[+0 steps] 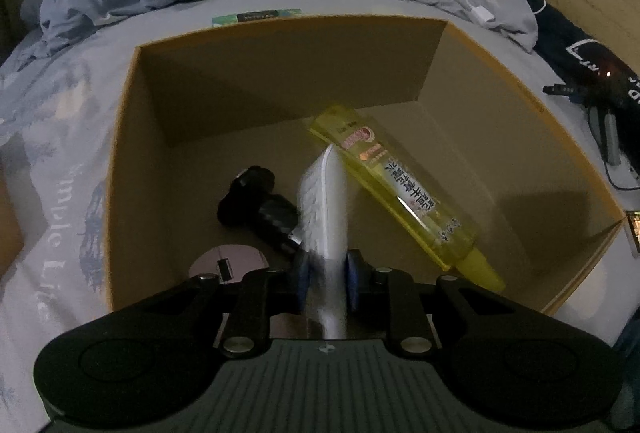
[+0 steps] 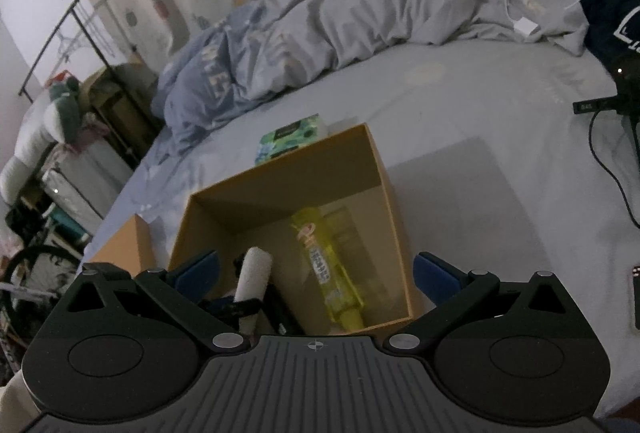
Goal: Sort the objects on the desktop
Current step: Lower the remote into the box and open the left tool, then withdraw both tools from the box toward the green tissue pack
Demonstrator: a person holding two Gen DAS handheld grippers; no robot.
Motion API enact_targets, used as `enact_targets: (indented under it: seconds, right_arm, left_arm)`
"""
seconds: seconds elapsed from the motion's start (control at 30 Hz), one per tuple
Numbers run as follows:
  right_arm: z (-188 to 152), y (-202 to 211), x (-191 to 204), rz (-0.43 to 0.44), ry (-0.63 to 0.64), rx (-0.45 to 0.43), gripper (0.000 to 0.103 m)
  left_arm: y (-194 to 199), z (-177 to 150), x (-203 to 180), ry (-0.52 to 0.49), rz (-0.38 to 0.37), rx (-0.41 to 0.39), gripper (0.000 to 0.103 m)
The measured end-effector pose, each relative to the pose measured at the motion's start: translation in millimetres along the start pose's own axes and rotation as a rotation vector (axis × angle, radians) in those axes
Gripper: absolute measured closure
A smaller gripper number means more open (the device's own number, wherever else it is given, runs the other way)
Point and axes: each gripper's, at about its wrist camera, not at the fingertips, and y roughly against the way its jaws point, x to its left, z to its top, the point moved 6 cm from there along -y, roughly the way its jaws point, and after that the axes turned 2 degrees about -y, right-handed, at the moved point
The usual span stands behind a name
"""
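An open cardboard box (image 1: pixel 132 137) stands on the bed. On its floor lie a yellow tube (image 1: pixel 400 193), a black cylindrical object (image 1: pixel 256 209) and a pinkish round disc (image 1: pixel 228 261). My left gripper (image 1: pixel 327 273) hangs over the box's near side, its blue pads shut on a white, remote-like object (image 1: pixel 324 201) that points down into the box and looks blurred. In the right wrist view the same white object (image 2: pixel 252 281) and yellow tube (image 2: pixel 324 265) show inside the box (image 2: pixel 288 169). My right gripper (image 2: pixel 316 273) stands open above the box's near edge, holding nothing.
A green tissue pack (image 2: pixel 292 135) lies just behind the box. A crumpled grey-blue duvet (image 2: pixel 320 33) fills the back of the bed, with a white cable (image 2: pixel 524 17) on it. A black device with cords (image 1: pixel 600 101) lies to the right. A smaller brown box (image 2: pixel 128 245) sits left.
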Motion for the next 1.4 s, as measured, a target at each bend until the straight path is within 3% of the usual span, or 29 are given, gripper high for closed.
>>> enact_targets:
  seconds: [0.37, 0.93, 1.27, 1.4]
  right_arm:
    - [1, 10, 9, 0.001, 0.025, -0.011, 0.0]
    - [-4, 38, 36, 0.004, 0.086, -0.034, 0.0]
    - [-10, 45, 40, -0.005, 0.104, -0.03, 0.0]
    - [-15, 44, 40, -0.01, 0.107, -0.022, 0.0]
  left_arm:
    - [22, 8, 3, 0.006, 0.003, -0.053, 0.075]
    - [79, 16, -1, -0.017, -0.039, -0.201, 0.032]
    - [107, 10, -1, 0.0, -0.058, -0.277, 0.02]
    - [113, 3, 1, 0.011, -0.057, -0.307, 0.008]
